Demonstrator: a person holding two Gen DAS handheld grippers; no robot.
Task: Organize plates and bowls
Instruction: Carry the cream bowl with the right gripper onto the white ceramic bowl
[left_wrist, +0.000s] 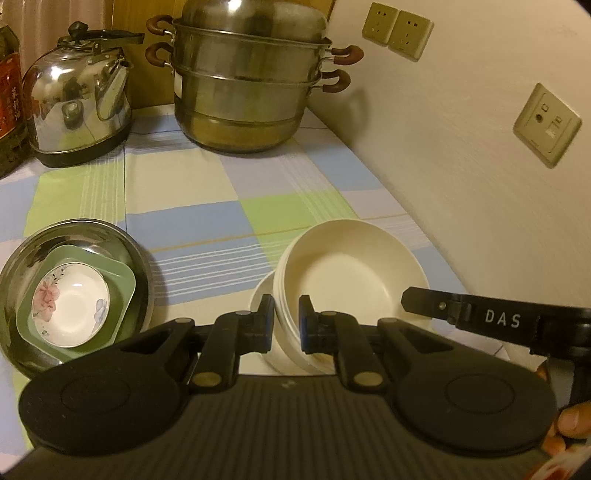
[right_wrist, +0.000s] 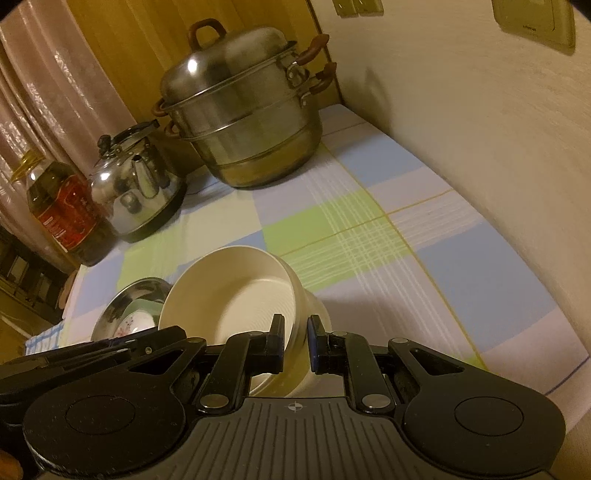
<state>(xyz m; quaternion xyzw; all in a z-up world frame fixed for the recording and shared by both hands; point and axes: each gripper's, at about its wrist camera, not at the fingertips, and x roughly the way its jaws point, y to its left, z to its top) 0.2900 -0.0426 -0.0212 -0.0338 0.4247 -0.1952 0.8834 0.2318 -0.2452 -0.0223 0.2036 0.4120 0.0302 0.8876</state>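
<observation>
A stack of nested cream bowls (left_wrist: 351, 266) is gripped from both sides. My left gripper (left_wrist: 286, 306) is shut on its near rim. My right gripper (right_wrist: 295, 328) is shut on the rim of the same cream bowls (right_wrist: 229, 295), which tilt in this view. One right finger (left_wrist: 424, 299) shows at the stack's right edge, and the left gripper's fingers (right_wrist: 110, 347) reach in from the lower left. Left of the stack sits a steel bowl (left_wrist: 74, 236) holding a green square dish (left_wrist: 122, 280) with a floral bowl (left_wrist: 70, 306) inside it.
A checked tablecloth (left_wrist: 221, 206) covers the table. At the back stand a tiered steel steamer pot (left_wrist: 243, 85), a steel kettle (left_wrist: 74, 99) and an oil bottle (right_wrist: 62, 210). A wall with sockets (left_wrist: 546, 125) runs close along the right side.
</observation>
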